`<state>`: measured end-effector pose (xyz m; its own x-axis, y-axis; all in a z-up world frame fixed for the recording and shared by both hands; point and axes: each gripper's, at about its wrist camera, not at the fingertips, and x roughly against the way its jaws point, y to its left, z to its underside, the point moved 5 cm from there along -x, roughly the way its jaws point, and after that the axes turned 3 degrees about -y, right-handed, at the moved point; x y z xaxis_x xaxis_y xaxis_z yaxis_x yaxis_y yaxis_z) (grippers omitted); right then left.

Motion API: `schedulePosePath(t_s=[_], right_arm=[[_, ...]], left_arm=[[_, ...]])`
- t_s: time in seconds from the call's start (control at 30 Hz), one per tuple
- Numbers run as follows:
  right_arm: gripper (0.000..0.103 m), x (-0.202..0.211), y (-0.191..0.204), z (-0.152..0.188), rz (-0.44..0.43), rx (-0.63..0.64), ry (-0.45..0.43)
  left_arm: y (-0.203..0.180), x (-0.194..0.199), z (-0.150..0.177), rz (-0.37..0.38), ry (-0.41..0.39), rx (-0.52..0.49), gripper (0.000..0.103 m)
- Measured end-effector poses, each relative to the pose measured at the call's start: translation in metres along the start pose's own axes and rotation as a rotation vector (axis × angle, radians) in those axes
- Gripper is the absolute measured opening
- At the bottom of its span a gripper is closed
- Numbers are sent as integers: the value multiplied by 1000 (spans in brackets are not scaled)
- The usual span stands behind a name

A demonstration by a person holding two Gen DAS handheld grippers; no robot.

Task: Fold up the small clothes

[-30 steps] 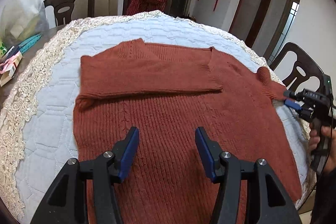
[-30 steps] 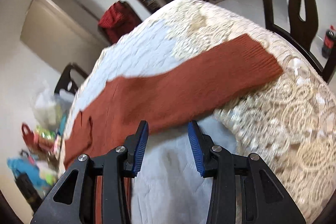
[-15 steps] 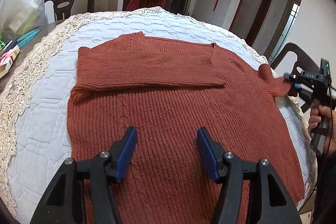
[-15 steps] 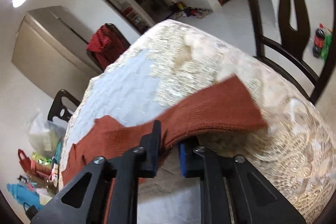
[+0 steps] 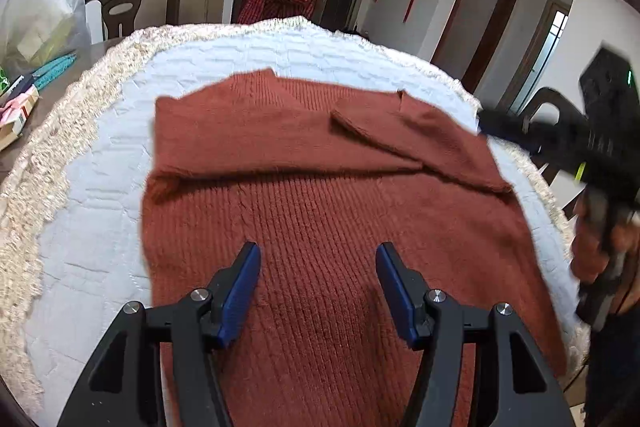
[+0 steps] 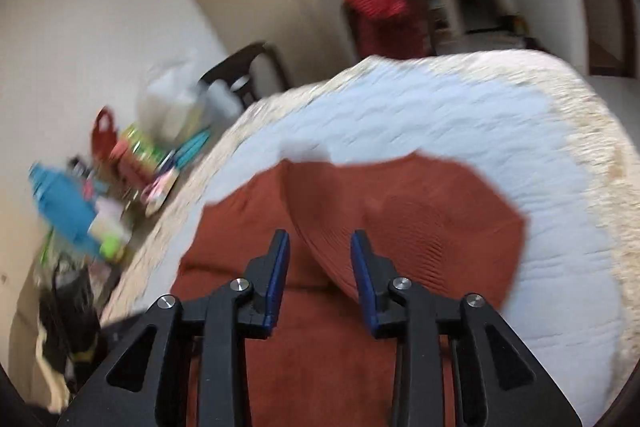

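A rust-brown ribbed knit sweater point(image 5: 320, 211) lies flat on a white quilted table cover with a lace border point(image 5: 80, 227), its body spread wide so the folds land square. One sleeve point(image 5: 280, 143) is already laid straight across the chest; the other sleeve point(image 6: 404, 215) now drapes slantwise over it. The right gripper point(image 6: 320, 263) has just been opening, and its blue pads stand apart over the cloth, pinching nothing, in my judgement because the sleeve has been dropped where it belongs. The left gripper point(image 5: 318, 275) hovers wide and empty above the lower hem (probably waiting for the bottom fold). No brand, label or legible writing shows anywhere.
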<state>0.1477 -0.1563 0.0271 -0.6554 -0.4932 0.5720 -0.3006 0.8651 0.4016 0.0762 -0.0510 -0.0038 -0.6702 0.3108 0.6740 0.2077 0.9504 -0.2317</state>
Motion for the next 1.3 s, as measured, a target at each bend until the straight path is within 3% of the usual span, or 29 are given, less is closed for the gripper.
schedulePosePath(t_s=[0.23,0.33,0.43,0.6,0.7,0.73,0.93,1.07,1.3], right_arm=[[33,16,-30,21,57,-60,9],[33,19,-47,28,104,-99,19],[33,21,-54,40,107,-125,37],[33,19,-56,54,100,-124,69],[33,18,-59,55,97,-128,73],[33,18,-61,55,100,-130,73],[33,25,-74,52,131,-171,38],[33,31,-85,53,121,-223,26],[33,41,-75,53,168,-136,58]], left_arm=[[-9,6,-47,63,-46,3,62],[-17,-15,-70,57,-50,-20,62],[-22,-51,-81,72,4,-16,62],[-22,-108,-82,36,98,-9,38],[-21,-118,-83,27,84,3,19],[-21,-116,-84,41,82,13,8],[-21,-80,-80,113,5,41,7],[-16,-82,-67,98,34,34,7],[-11,-68,-58,99,39,49,11]])
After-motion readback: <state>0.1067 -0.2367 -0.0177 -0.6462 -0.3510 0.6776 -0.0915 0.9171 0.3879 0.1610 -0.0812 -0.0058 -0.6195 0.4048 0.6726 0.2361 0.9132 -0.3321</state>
